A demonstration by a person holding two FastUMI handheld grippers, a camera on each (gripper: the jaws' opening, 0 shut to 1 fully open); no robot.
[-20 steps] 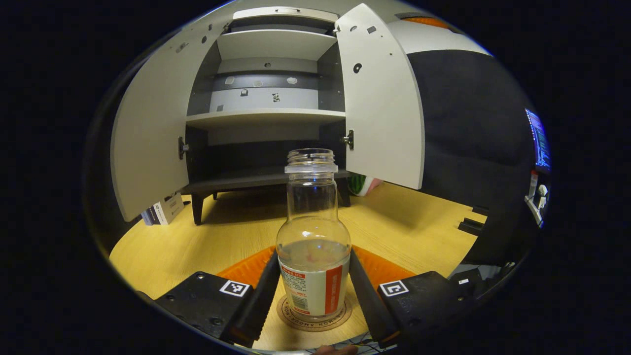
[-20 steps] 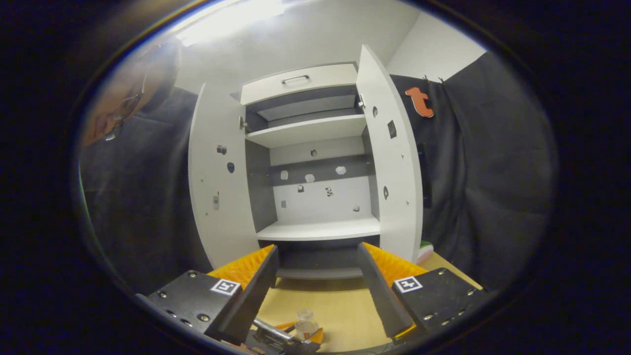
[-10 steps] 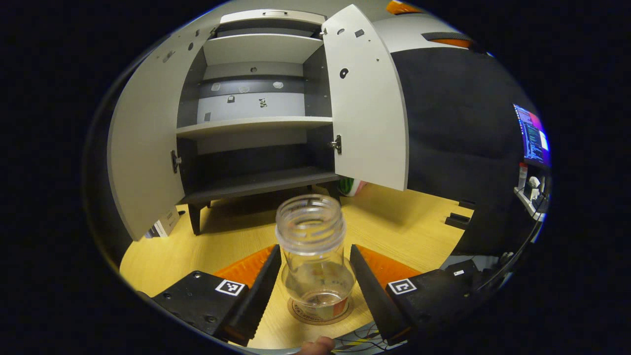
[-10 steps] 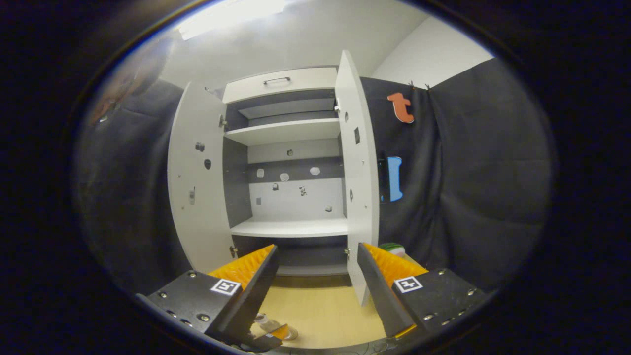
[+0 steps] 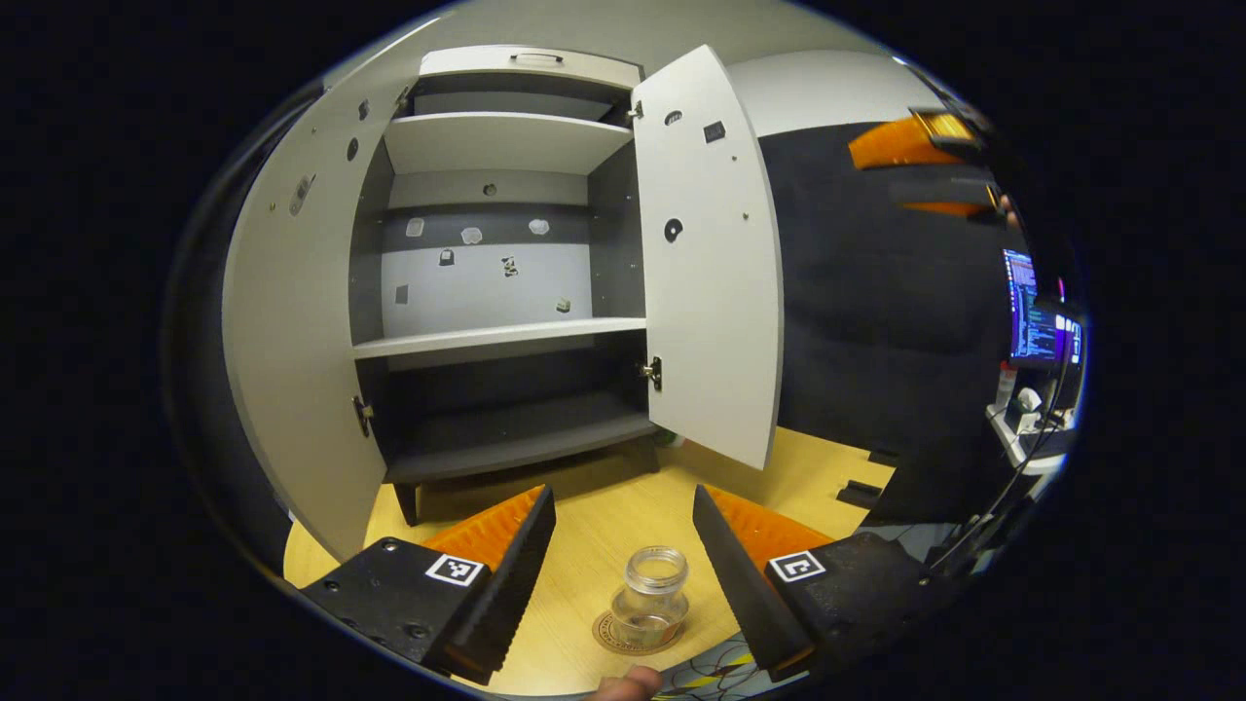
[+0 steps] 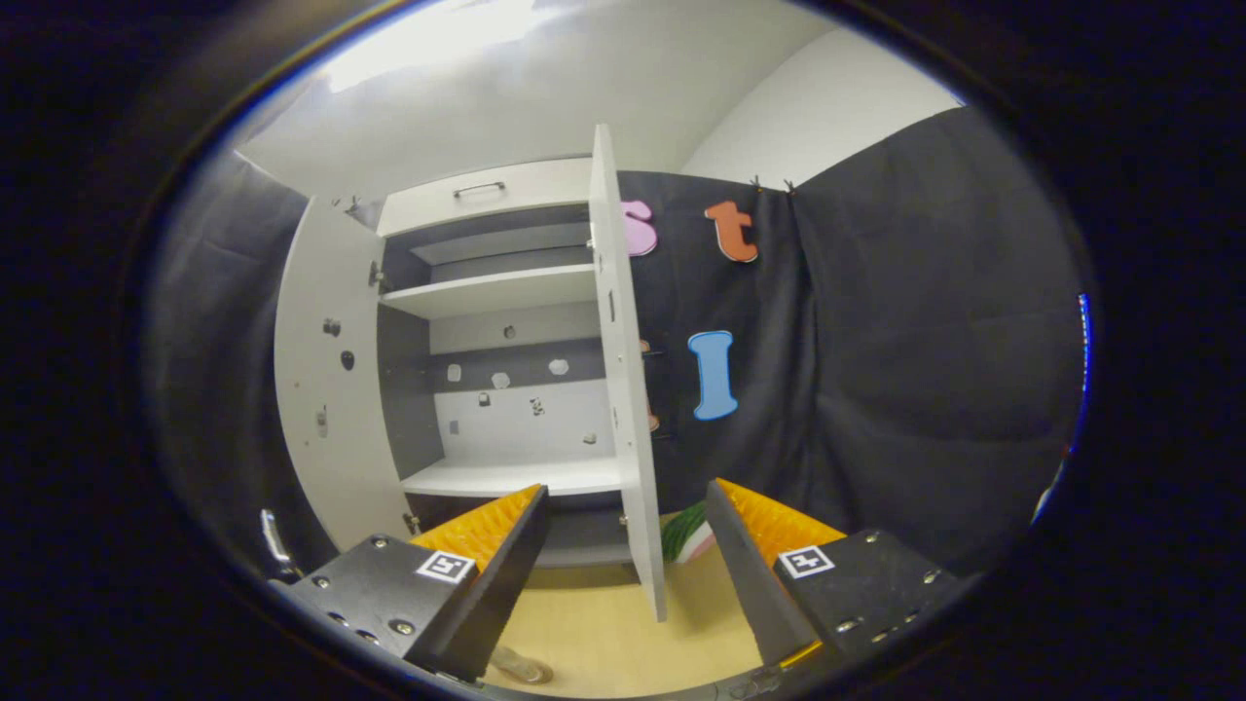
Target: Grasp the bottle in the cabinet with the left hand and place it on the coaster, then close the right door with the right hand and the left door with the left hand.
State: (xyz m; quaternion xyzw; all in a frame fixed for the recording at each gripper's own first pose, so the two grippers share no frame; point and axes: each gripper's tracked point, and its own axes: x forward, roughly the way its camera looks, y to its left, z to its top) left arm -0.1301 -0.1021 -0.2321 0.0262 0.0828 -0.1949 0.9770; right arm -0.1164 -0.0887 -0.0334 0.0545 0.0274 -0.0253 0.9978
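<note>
The clear bottle [image 5: 650,602], uncapped, stands upright on the round coaster [image 5: 623,638] on the wooden table. My left gripper [image 5: 623,501] hangs open well above it, touching nothing. The white cabinet has both doors swung out: the left door [image 5: 292,321] and the right door [image 5: 711,263]. Its shelves [image 5: 496,336] are bare. In the right gripper view my right gripper [image 6: 623,497] is open, with the right door [image 6: 628,419] seen edge-on just beyond its fingers and the left door [image 6: 321,389] further left. A bit of the bottle [image 6: 521,668] peeks out at the bottom.
A green striped object [image 6: 686,531] lies on the table behind the right door. Two dark blocks [image 5: 857,492] sit at the table's right side. A lit monitor [image 5: 1034,316] stands far right. The other gripper [image 5: 910,146] shows high at the right.
My left gripper has let go of the bottle and risen, leaving it on the coaster. My right gripper has swung rightward, so the right door now appears edge-on.
</note>
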